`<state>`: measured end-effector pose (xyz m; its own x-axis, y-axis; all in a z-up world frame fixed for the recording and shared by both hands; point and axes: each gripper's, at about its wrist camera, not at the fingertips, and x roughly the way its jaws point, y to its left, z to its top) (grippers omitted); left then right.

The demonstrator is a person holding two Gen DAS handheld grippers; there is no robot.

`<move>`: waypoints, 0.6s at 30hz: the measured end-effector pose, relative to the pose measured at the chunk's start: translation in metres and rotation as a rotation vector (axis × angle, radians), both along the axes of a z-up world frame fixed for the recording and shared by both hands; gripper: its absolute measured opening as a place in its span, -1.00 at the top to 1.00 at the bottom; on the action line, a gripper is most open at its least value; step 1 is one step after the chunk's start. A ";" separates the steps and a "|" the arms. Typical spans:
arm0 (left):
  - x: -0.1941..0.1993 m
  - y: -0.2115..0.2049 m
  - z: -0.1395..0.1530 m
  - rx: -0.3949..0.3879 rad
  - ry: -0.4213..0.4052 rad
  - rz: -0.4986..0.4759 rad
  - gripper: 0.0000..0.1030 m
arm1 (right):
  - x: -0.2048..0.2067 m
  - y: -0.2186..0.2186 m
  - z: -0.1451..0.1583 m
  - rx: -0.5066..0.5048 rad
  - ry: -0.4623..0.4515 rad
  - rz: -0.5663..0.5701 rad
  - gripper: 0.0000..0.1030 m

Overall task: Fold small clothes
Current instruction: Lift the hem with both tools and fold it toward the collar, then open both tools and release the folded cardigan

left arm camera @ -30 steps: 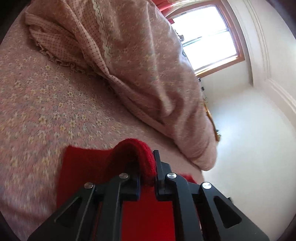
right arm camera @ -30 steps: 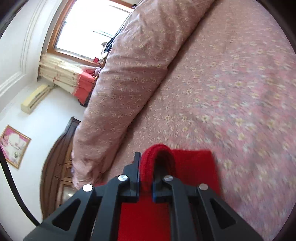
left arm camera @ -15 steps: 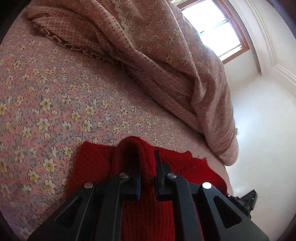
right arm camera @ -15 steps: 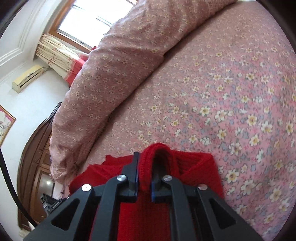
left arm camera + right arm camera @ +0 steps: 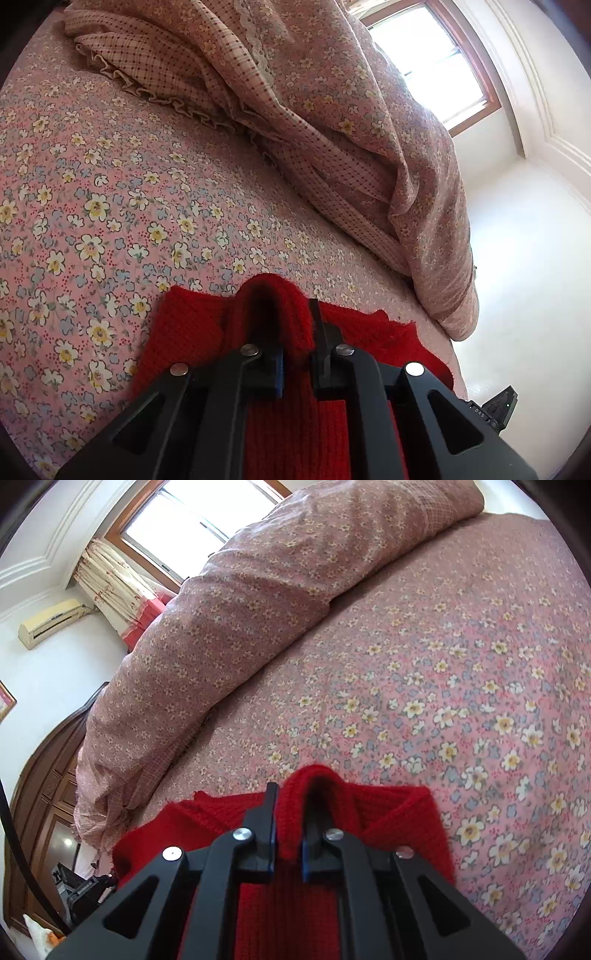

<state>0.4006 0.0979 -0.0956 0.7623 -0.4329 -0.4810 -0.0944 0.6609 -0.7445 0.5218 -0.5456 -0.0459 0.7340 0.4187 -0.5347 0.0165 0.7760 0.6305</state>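
Note:
A red knitted garment (image 5: 192, 332) lies on the floral bedsheet (image 5: 110, 192). My left gripper (image 5: 293, 332) is shut on a bunched edge of it, the knit folded over between the fingers. In the right wrist view the same red garment (image 5: 402, 812) spreads below my right gripper (image 5: 291, 816), which is shut on another bunched edge. Both grippers hold the garment low over the sheet (image 5: 461, 686). The part under the gripper bodies is hidden.
A rolled floral and checked quilt (image 5: 332, 122) lies along the far side of the bed, also in the right wrist view (image 5: 240, 602). Beyond are a window (image 5: 436, 62), white walls, a wooden wardrobe (image 5: 48, 782) and an air conditioner (image 5: 51, 622).
Both grippers have carried the held red edge forward and lower over the sheet. More of the garment now lies spread flat in front of them. Both grips are unchanged.

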 end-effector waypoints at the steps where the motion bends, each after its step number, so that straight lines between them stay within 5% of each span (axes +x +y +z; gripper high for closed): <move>1: 0.000 0.002 0.000 -0.004 -0.001 -0.001 0.91 | 0.000 0.001 0.000 -0.004 -0.001 0.000 0.86; 7: 0.012 0.023 0.012 -0.040 0.118 -0.052 0.81 | 0.005 0.003 0.006 0.006 0.046 0.008 0.67; 9: 0.005 0.036 0.030 -0.092 0.116 -0.053 -0.03 | 0.006 -0.002 0.017 0.094 0.081 0.062 -0.08; 10: -0.003 0.041 0.040 -0.107 0.104 -0.049 -0.23 | 0.000 -0.007 0.024 0.167 0.069 0.078 -0.63; 11: -0.015 0.047 0.053 -0.117 0.084 -0.042 -0.41 | -0.008 -0.013 0.032 0.204 0.046 0.066 -0.91; 14: -0.058 0.056 0.082 -0.089 0.060 -0.080 -0.52 | -0.057 -0.036 0.061 0.245 -0.051 0.001 -0.98; 18: -0.108 0.049 0.064 -0.014 0.135 -0.129 -0.66 | -0.127 -0.053 0.055 0.200 -0.028 0.050 -0.99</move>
<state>0.2930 0.1466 -0.0318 0.6288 -0.5300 -0.5690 -0.1096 0.6640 -0.7397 0.3945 -0.5983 0.0091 0.7230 0.5506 -0.4173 -0.0380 0.6348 0.7717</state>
